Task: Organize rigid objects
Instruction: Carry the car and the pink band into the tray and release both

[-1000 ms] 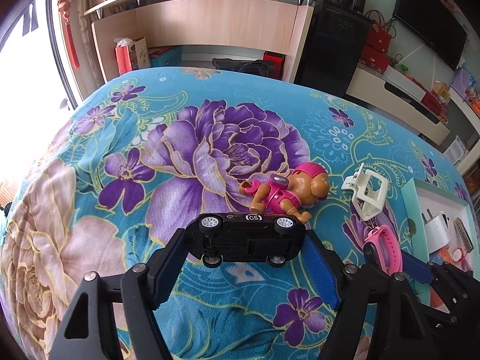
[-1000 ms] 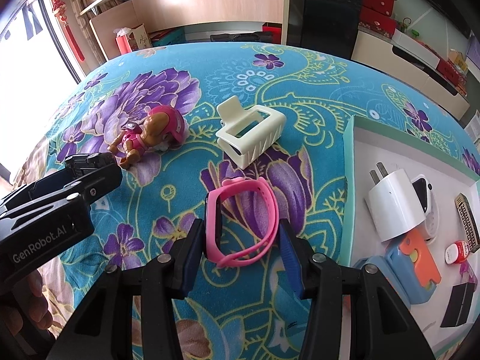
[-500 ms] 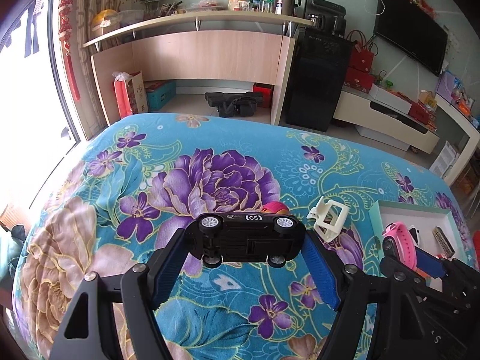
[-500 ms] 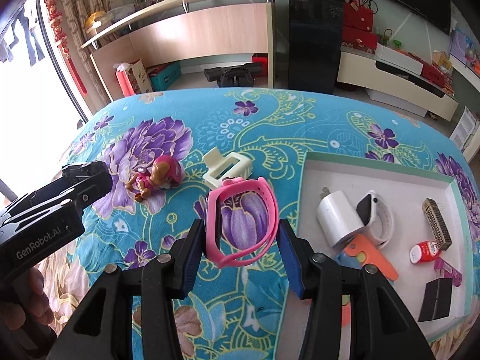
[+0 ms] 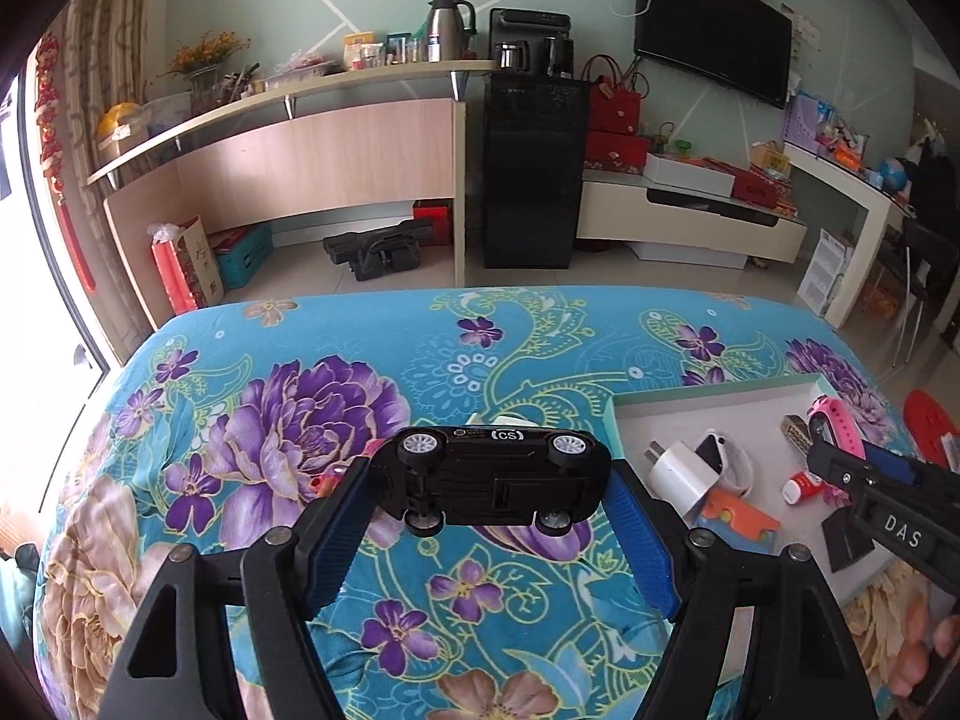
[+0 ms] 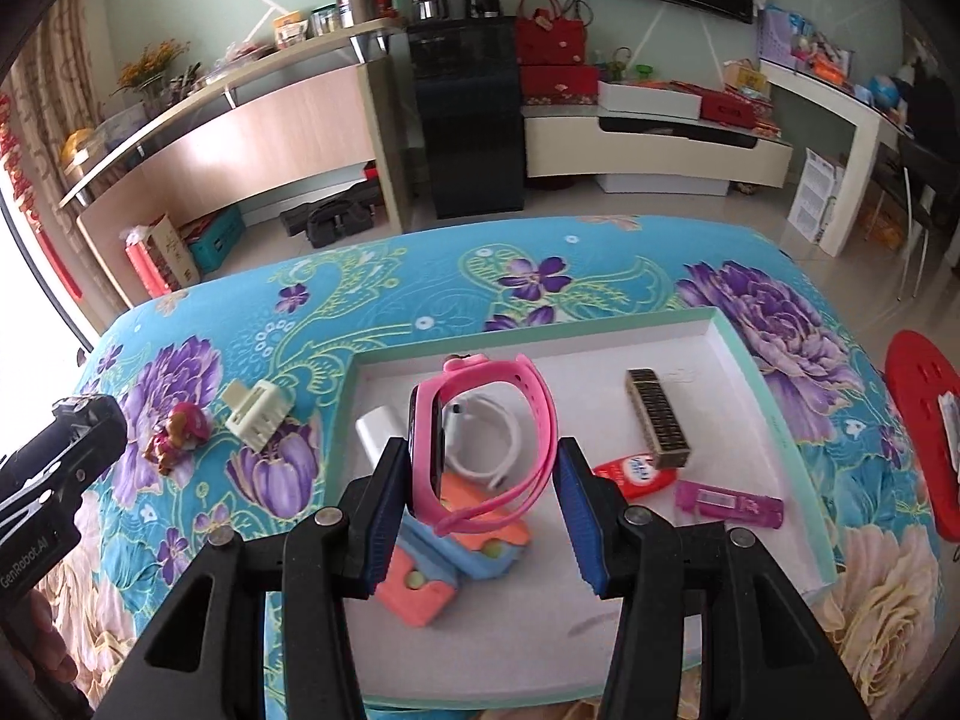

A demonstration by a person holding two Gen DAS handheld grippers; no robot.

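My left gripper (image 5: 489,498) is shut on a black toy car (image 5: 492,480), held underside-up above the floral cloth, left of the tray. My right gripper (image 6: 480,480) is shut on a pink watch band (image 6: 480,426) and holds it over the white tray (image 6: 750,360); the band also shows in the left wrist view (image 5: 837,426). A pink puppy toy (image 6: 177,438) and a cream hair clip (image 6: 258,420) lie on the cloth left of the tray.
The tray (image 5: 720,396) holds a white charger (image 5: 678,468), a white watch (image 6: 486,450), an orange-and-blue toy (image 6: 456,546), a harmonica (image 6: 657,420), a red tube (image 6: 636,474) and a purple lighter (image 6: 729,501). A red stool (image 6: 924,420) stands at the right.
Both grippers have risen and moved right. The pink band went from over the cloth to over the tray. The car stays gripped and is higher above the cloth.
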